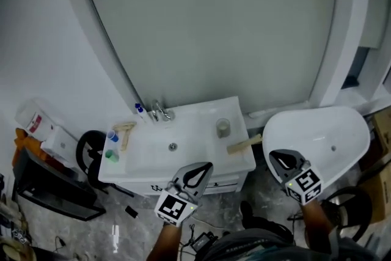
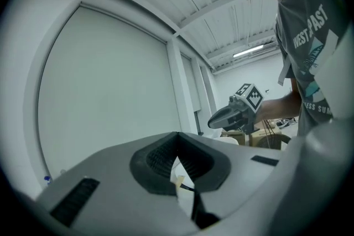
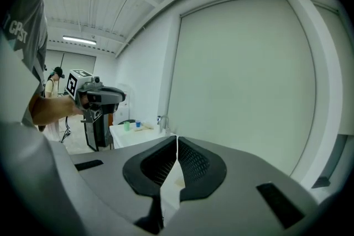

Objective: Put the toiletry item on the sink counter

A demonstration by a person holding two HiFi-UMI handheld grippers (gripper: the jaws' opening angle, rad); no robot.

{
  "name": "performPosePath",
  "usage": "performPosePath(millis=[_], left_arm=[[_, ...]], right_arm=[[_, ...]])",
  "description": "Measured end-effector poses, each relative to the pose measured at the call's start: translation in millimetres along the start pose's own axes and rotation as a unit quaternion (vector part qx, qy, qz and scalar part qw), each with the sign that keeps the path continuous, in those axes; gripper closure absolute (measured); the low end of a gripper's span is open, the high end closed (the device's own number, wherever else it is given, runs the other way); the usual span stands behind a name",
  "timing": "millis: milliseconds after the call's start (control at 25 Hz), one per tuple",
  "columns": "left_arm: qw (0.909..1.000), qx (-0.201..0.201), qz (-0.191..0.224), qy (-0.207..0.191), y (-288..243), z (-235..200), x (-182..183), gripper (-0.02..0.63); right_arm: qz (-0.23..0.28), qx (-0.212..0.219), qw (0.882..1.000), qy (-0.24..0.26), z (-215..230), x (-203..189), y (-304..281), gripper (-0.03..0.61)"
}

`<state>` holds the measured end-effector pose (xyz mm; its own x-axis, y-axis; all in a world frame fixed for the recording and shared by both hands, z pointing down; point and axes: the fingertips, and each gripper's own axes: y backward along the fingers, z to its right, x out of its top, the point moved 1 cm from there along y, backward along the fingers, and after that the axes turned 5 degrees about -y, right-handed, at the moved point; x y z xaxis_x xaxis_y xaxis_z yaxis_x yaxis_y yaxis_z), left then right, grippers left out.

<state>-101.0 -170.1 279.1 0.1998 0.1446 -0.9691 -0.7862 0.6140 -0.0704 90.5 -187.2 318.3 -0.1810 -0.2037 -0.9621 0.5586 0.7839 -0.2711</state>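
Observation:
The white sink counter (image 1: 201,159) stands against the wall with a faucet (image 1: 160,111) at its back. On it are a grey cup (image 1: 223,127) and a beige stick-like item (image 1: 243,145) that overhangs the right edge. At its left end lie a beige comb (image 1: 124,131), a blue cup (image 1: 112,135) and a green cup (image 1: 112,156). My left gripper (image 1: 208,164) hovers over the counter's front edge, shut and empty. My right gripper (image 1: 273,154) is off to the counter's right, also shut with nothing in it. The right gripper view shows the counter (image 3: 133,131) far off at the left.
A white oval basin (image 1: 324,137) sits right of the counter, under my right gripper. A small blue-capped bottle (image 1: 140,109) stands by the faucet. A dark stand (image 1: 49,189) and clutter fill the floor at the left. A large pale arched panel (image 1: 214,21) rises behind.

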Motion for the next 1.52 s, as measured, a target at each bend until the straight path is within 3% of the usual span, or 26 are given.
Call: performPosePath(millis=[280, 880, 1080, 1280, 1520], left_arm=[[0.9995, 0.026, -0.006, 0.014, -34.1, -36.8, -16.8, 0.612], [0.9965, 0.063, -0.046, 0.031, -88.3, -88.7, -95.0, 0.612], [0.9946, 0.062, -0.071, 0.043, -108.1, -95.3, -121.9, 0.612], [0.9927, 0.061, -0.087, 0.056, -127.8, -101.0, -147.8, 0.612], [0.9898, 0.064, -0.101, 0.076, -142.7, -104.3, -171.5, 0.612]], right_arm=[[-0.001, 0.008, 1.000, -0.015, 38.2, -11.6, -52.5, 0.546], [-0.053, -0.004, 0.995, -0.083, 108.3, -109.6, -152.4, 0.544], [-0.083, -0.024, 0.989, -0.120, 137.5, -157.1, -179.1, 0.455], [-0.096, -0.048, 0.976, -0.187, 168.9, -205.1, -201.9, 0.392], [-0.097, -0.066, 0.940, -0.321, 193.6, -262.6, -223.6, 0.332]])
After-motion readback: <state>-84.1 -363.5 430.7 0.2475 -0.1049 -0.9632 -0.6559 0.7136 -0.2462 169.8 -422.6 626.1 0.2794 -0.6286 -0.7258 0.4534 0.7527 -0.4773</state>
